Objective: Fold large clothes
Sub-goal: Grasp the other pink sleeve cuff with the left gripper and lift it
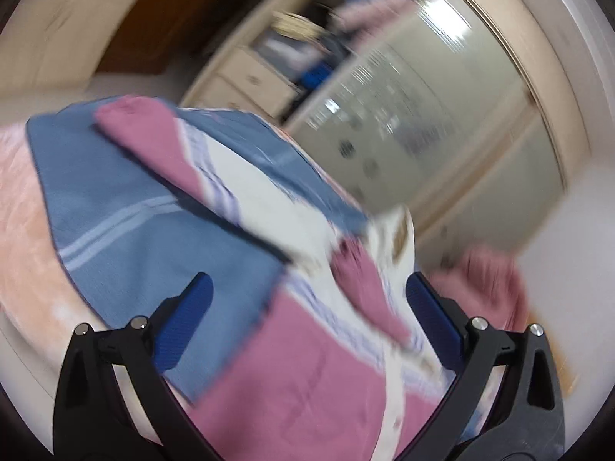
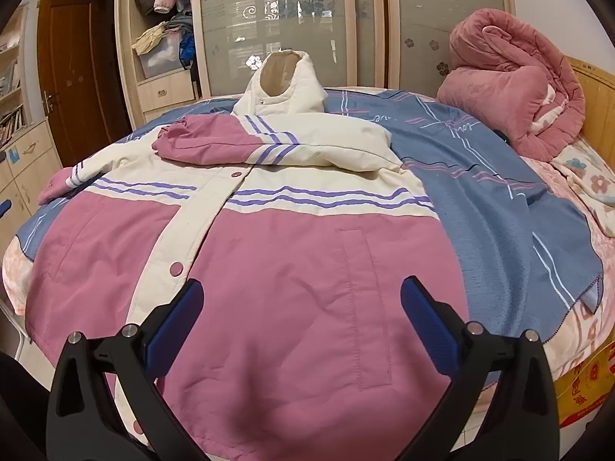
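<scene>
A large pink and cream jacket [image 2: 269, 276] with purple stripes lies front up on a blue blanket [image 2: 499, 207] on the bed. Its right sleeve [image 2: 215, 146] is folded across the chest, and the cream hood [image 2: 286, 88] stands at the far end. My right gripper [image 2: 301, 299] hangs open above the pink hem, with nothing between its blue pads. In the blurred, tilted left wrist view the jacket [image 1: 307, 365] fills the lower middle, a pink sleeve [image 1: 153, 142] lying over the blue blanket [image 1: 127, 223]. My left gripper [image 1: 307, 296] is open above the jacket.
A rolled pink quilt [image 2: 511, 77] sits at the bed's far right by a wooden headboard [image 2: 599, 107]. A wardrobe with frosted sliding doors [image 2: 292, 19] and open shelves [image 2: 161, 50] stands behind the bed. A brown door [image 2: 73, 73] is at the left.
</scene>
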`<state>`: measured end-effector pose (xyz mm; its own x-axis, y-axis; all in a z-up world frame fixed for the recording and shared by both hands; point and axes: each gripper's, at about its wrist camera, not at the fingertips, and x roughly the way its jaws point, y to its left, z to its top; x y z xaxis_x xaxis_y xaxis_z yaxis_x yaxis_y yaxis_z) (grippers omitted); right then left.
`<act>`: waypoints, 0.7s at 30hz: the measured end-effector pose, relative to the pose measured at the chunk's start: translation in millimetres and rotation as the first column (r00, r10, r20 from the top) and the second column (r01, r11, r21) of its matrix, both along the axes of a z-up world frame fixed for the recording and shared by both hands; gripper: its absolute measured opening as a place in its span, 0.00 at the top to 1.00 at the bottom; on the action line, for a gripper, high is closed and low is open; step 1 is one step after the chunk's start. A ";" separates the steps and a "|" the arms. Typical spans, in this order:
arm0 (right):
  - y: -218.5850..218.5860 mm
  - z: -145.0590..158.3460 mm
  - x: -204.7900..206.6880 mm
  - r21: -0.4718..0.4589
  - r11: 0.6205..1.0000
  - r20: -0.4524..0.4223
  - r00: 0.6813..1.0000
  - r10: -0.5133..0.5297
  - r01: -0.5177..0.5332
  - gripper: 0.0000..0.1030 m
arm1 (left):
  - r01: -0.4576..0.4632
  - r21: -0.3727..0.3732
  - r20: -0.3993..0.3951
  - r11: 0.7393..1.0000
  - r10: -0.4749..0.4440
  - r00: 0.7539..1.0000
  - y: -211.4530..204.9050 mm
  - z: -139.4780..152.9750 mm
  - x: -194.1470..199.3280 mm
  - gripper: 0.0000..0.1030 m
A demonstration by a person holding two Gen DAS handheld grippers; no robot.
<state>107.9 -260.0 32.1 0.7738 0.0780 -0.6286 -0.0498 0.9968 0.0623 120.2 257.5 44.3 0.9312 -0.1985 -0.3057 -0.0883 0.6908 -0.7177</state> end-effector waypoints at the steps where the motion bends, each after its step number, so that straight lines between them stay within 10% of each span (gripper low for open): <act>1: 0.4 -0.1 0.7 0.005 1.000 -0.002 1.000 0.003 -0.003 0.01 | -0.023 -0.051 -0.005 0.998 0.023 1.000 20.9 -4.5 7.3 0.02; 10: 11.3 -0.4 5.7 0.008 0.999 -0.012 0.999 0.034 -0.034 0.01 | -0.205 -0.379 -0.113 0.903 0.174 0.978 143.4 -79.1 70.4 0.03; 21: 25.3 -22.9 22.1 -0.024 0.998 -0.083 0.995 0.051 -0.053 0.01 | -0.256 -0.353 -0.116 0.900 0.230 0.966 188.3 -101.3 136.4 0.21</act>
<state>130.0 -234.7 9.2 0.7150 0.0995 -0.6920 -0.0973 0.9944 0.0424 256.6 445.8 -57.0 0.9437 -0.0779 -0.3214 -0.2789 0.3348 -0.9001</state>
